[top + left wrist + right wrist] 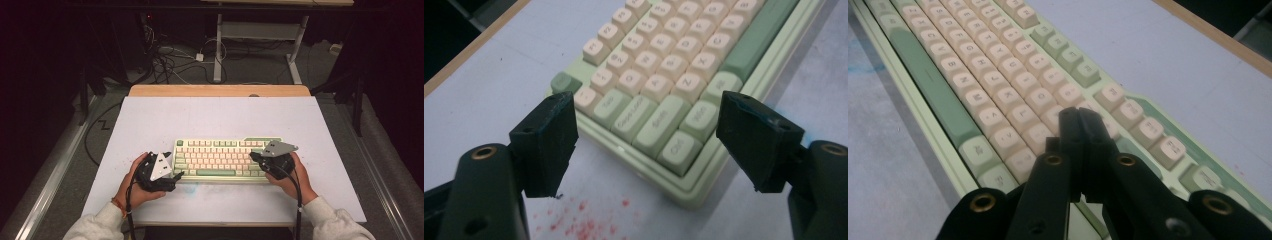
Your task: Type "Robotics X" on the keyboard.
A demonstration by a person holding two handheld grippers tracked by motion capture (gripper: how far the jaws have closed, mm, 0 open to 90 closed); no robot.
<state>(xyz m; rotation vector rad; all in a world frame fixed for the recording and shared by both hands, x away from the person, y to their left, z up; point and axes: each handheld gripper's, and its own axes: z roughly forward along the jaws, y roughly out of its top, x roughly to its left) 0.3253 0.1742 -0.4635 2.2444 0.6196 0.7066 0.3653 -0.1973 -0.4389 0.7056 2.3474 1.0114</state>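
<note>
Black left gripper [646, 145] wide, empty, right gripper [1079, 116] closed over keyboard [998, 95]

Dim bkgd, soft close-up blur

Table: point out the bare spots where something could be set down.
Free: the white table between the keyboard and the far wooden edge, plus strips beside both ends. Crowded: the near edge, where the left gripper and right gripper flank the keyboard.
</note>
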